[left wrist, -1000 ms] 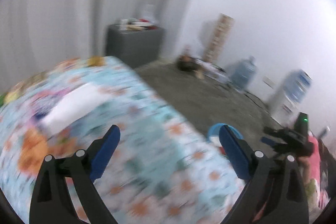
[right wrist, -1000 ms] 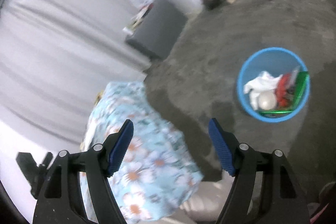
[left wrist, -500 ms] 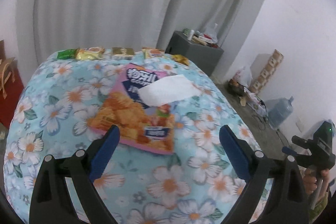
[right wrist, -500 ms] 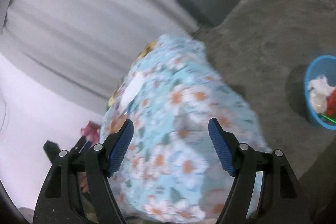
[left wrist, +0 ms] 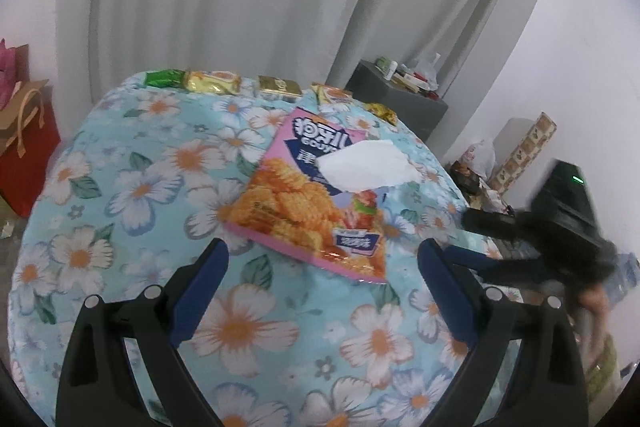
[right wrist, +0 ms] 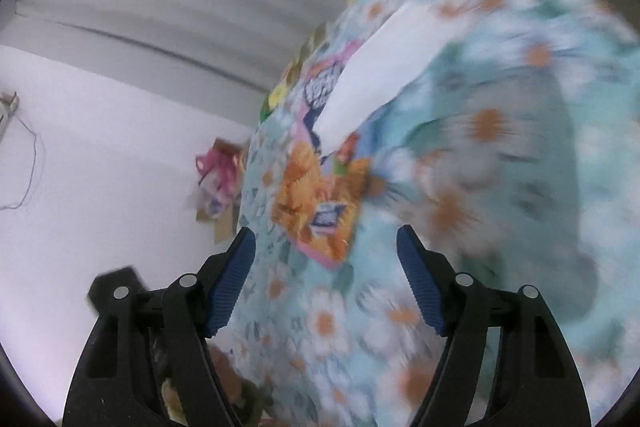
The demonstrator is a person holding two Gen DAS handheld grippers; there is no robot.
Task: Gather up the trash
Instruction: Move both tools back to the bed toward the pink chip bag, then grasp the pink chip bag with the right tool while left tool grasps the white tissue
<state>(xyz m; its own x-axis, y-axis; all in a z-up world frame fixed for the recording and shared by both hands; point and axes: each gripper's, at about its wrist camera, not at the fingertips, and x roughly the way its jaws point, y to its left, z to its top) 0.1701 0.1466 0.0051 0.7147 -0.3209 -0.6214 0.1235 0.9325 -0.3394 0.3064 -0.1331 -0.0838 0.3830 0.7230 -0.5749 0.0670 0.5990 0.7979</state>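
A pink and orange snack bag [left wrist: 296, 199] lies flat on the flowered tablecloth [left wrist: 160, 187], with a white tissue [left wrist: 368, 165] on its far right part. My left gripper [left wrist: 322, 279] is open and empty, hovering just in front of the bag's near edge. My right gripper [right wrist: 326, 267] is open and empty, near the same bag [right wrist: 320, 203] and tissue [right wrist: 376, 67] in its blurred, tilted view. The right gripper's body also shows in the left wrist view [left wrist: 552, 223], at the table's right side.
Several small snack packets [left wrist: 208, 83] line the table's far edge. A red paper bag [left wrist: 24, 155] stands on the floor at left. A grey cabinet [left wrist: 396, 107] with clutter stands by the curtain. Boxes and bags lie on the floor at right.
Both grippers have swung away from the floor and the blue bin toward the table. The snack bag and tissue are now closer and centred in front of the left gripper.
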